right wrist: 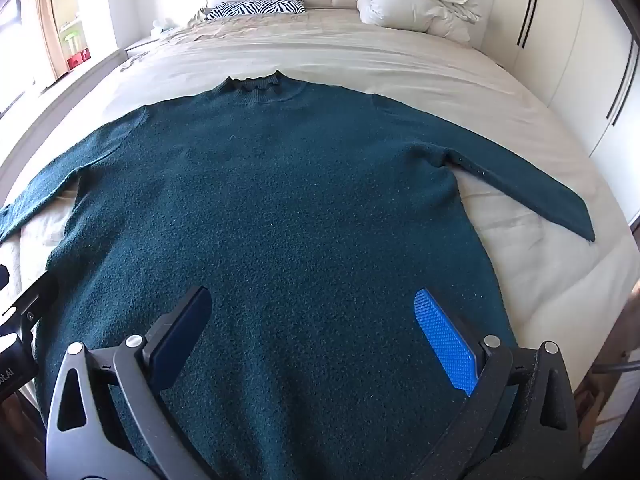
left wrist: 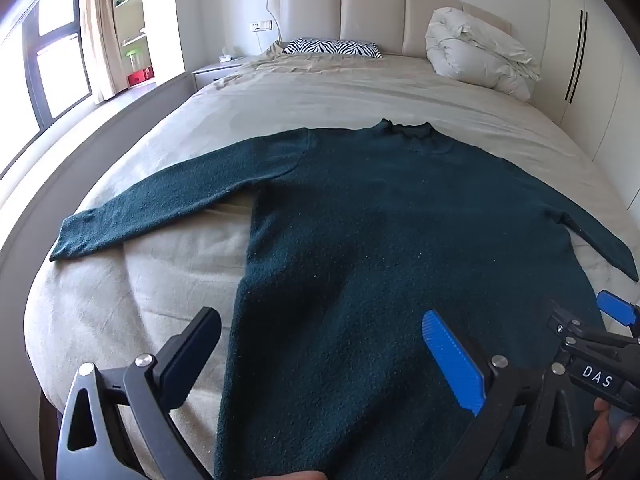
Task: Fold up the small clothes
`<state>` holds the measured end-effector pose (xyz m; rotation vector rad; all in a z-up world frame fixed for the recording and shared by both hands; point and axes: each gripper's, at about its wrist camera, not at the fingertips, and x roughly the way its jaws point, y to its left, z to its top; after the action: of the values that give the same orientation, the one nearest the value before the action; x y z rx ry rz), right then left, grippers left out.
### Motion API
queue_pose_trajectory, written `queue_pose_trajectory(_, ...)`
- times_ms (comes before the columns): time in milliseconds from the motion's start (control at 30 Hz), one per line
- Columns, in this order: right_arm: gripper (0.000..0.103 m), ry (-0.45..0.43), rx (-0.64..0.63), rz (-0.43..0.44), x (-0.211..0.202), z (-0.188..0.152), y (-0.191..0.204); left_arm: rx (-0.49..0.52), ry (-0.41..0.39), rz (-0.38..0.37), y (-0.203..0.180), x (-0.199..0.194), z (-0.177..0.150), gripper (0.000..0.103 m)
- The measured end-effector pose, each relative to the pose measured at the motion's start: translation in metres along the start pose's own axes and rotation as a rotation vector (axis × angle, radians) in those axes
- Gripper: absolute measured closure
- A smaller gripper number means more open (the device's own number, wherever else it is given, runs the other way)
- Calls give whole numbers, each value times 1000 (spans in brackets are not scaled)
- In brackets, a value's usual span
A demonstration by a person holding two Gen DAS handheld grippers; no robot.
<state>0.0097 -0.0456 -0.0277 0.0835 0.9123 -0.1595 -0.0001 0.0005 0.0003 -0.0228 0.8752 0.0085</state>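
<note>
A dark green sweater lay spread flat on the bed, unfolded; left tongs and right tongs hovered apart, likely needing a sleeve next.

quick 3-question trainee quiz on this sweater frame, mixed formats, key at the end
1. True or false: the dark green sweater lies flat on the bed with both sleeves spread out.
2. Multiple choice: the left tool is A) shut on a sleeve, B) open over the sweater's left edge, C) out of view.
3. Fill in: near the headboard, left of the white duvet, lies a ____-striped pillow.

Key: 1 true; 2 B; 3 zebra. The right tool is open too.
</note>
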Motion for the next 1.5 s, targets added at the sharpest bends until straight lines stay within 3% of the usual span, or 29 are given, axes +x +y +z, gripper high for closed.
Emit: queue_pose_trajectory(1500,0,18,-2,21,1,-4,5,-15,3,5,9,1,-4,0)
